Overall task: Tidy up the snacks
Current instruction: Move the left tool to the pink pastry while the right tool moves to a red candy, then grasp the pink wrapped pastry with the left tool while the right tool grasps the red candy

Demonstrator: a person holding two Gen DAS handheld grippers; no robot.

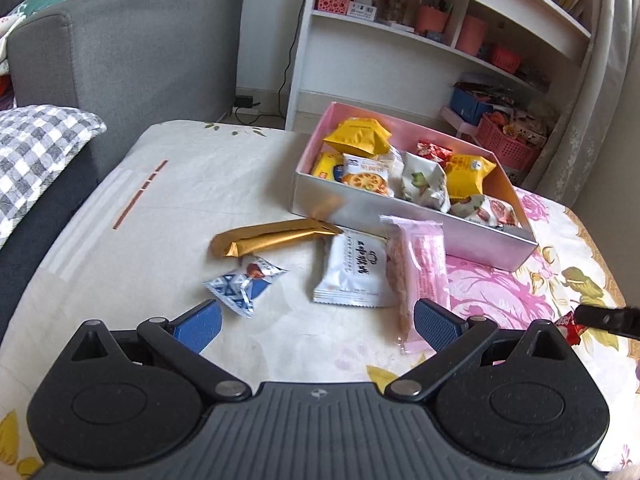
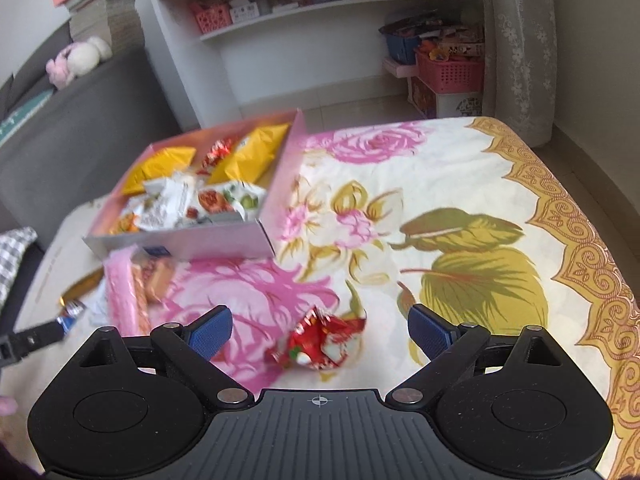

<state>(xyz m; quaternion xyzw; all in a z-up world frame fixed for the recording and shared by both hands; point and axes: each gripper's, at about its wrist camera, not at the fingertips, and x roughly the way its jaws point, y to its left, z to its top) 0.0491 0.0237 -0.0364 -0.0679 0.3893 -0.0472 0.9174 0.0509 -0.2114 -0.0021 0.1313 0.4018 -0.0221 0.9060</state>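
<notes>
A pink box [image 1: 404, 216] [image 2: 224, 242] holds several yellow, white and red snack packs. On the cloth in front of it lie a gold bar [image 1: 272, 238], a blue-white candy [image 1: 246, 284], a white packet [image 1: 354, 272] and a pink wafer pack [image 1: 420, 276] [image 2: 124, 292]. My left gripper [image 1: 318, 326] is open above the cloth, just short of these snacks. My right gripper [image 2: 320, 330] is open, with a red candy wrapper [image 2: 320, 340] lying on the cloth between its fingers; its tip also shows at the left wrist view's right edge [image 1: 568, 326].
The table is covered by a floral cloth [image 2: 460, 240]. A grey sofa [image 1: 128, 56] with a checked cushion [image 1: 36, 152] stands to the left. A white shelf [image 1: 420, 40] with pink baskets [image 2: 448, 70] stands behind the table.
</notes>
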